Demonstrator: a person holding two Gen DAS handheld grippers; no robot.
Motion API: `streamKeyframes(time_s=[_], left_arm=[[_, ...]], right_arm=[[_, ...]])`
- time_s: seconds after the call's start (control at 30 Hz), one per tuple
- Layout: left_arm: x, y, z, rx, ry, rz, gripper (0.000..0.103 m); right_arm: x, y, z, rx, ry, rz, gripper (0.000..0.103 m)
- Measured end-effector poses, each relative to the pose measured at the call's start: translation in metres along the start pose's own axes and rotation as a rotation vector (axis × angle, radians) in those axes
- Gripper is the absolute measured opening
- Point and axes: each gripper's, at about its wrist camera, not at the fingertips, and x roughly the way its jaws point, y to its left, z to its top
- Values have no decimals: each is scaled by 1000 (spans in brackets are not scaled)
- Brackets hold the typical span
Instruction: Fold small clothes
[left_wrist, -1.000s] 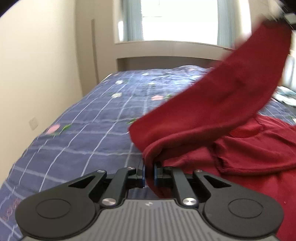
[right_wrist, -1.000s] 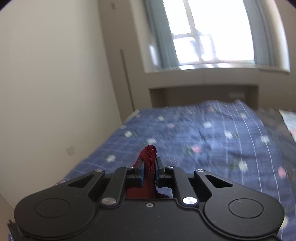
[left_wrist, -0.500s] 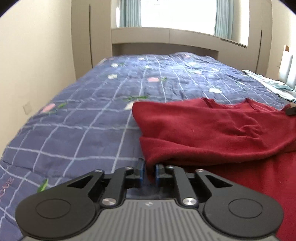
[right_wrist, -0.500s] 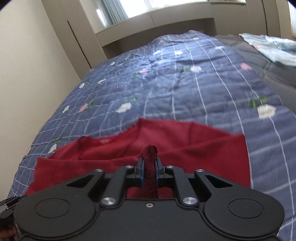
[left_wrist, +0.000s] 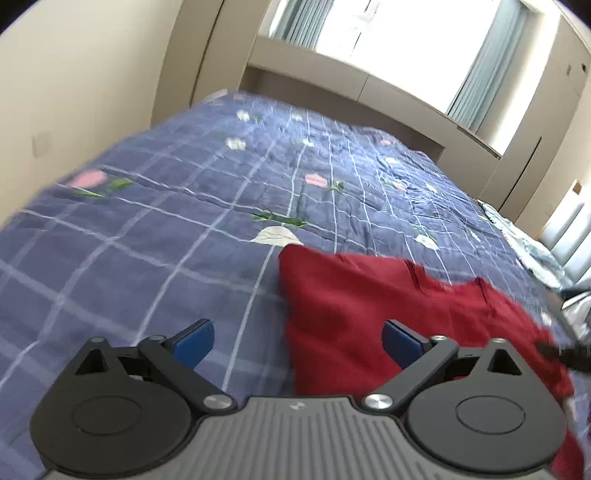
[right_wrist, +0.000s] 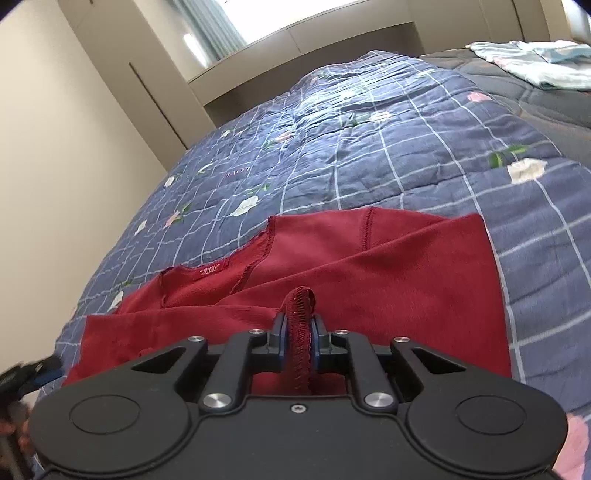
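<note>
Your left claw (left_wrist: 297, 341) has just been opening and stands wide with nothing pinched, since the fold is laid. The red top (right_wrist: 369, 266) lies folded on the bed quilt (right_wrist: 369, 155). Your right claw (right_wrist: 298, 332) clamps its stitched hem to steady that edge.

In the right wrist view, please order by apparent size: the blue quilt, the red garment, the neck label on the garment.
1. blue quilt
2. red garment
3. neck label
</note>
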Motion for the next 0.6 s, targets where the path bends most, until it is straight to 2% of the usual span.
streamKeyframes(time_s=[0.1,0.17,0.2,0.23,0.4,0.5,0.57,0.6], left_arm=[[41,16,20,-116,63,-21,81],[58,21,26,-147,79,-36,61],[61,21,28,-151,82,-51,31],[62,19,30,-151,87,-75,12],[45,8,36,-97,-12,-90,7],[50,11,34,-80,-12,-49,6],[55,14,31,-100,8,-46,7],[57,17,30,-120,22,-52,11]], right_arm=[[3,-3,-3,18,-3,3,16],[3,-3,-3,20,-7,2,14],[3,-3,-3,12,-9,1,14],[3,-2,-3,2,-11,0,13],[0,3,-1,-27,-18,10,13],[8,4,-1,-15,-7,9,13],[11,5,-2,-27,-15,-8,13],[12,6,-2,-31,-20,-14,13]])
